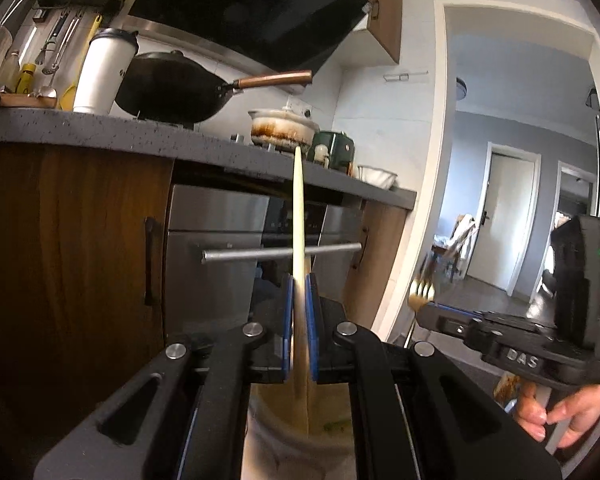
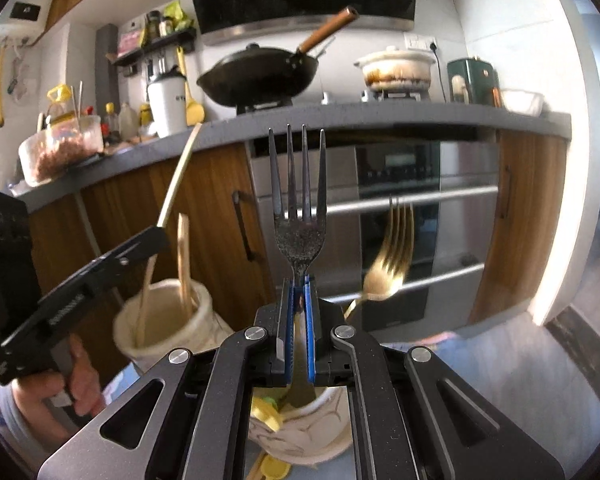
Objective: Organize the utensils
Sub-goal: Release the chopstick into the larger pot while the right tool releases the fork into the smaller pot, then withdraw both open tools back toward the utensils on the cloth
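Observation:
My left gripper [image 1: 300,280] is shut on a long pale wooden stick [image 1: 299,208] that points upward. In the right wrist view the stick [image 2: 180,176] runs down from the left gripper [image 2: 160,236] into a cream cup [image 2: 204,320], beside another wooden utensil [image 2: 184,256]. My right gripper [image 2: 300,280] is shut on the neck of a dark fork [image 2: 300,236] with its tines up. A blurred gold fork [image 2: 392,256] stands just right of it. Below the right gripper sits a white cup [image 2: 300,440] with yellow pieces [image 2: 266,414]. The right gripper [image 1: 420,312] also shows in the left wrist view.
Ahead is a grey counter [image 2: 340,116] with a black wok [image 2: 260,76], a stained clay pot [image 2: 396,68] and a white tumbler [image 2: 168,104]. Under it are wooden cabinet doors [image 2: 204,208] and a steel oven with bar handles [image 2: 420,196]. A doorway [image 1: 512,200] opens at the right.

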`<act>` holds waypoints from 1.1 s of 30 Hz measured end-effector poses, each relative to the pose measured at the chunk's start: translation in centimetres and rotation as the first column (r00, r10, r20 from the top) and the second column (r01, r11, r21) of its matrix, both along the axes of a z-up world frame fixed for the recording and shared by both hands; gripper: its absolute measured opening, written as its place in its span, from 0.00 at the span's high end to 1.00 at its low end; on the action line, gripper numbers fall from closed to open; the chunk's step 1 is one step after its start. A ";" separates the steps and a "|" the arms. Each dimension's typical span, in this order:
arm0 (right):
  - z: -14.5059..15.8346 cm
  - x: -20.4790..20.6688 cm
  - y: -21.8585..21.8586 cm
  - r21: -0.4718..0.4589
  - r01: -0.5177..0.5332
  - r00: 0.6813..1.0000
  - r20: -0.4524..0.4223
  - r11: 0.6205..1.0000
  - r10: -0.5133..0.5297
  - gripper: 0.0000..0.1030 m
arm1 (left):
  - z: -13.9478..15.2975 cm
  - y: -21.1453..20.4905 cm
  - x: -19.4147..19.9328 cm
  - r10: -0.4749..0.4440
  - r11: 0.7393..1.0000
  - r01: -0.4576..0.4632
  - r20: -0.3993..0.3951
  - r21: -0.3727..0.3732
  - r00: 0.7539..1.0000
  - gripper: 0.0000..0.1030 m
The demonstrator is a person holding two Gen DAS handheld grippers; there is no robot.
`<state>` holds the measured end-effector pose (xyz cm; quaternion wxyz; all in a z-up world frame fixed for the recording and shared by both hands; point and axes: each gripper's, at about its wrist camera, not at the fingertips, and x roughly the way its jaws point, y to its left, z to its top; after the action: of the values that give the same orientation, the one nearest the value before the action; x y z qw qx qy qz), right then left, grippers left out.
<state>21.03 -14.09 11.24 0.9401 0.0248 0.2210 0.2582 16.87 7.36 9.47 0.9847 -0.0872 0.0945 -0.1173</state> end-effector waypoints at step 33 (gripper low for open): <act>1.0 -0.8 -0.3 -0.021 0.044 0.998 0.033 0.999 -0.043 0.48 | -0.1 0.5 -3.5 0.063 0.992 -0.055 -0.063 0.116 0.996 0.43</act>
<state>20.20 -14.41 12.27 0.9493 0.0152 0.2077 0.2355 13.33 7.88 9.36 0.9875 -0.0374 0.1310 -0.0796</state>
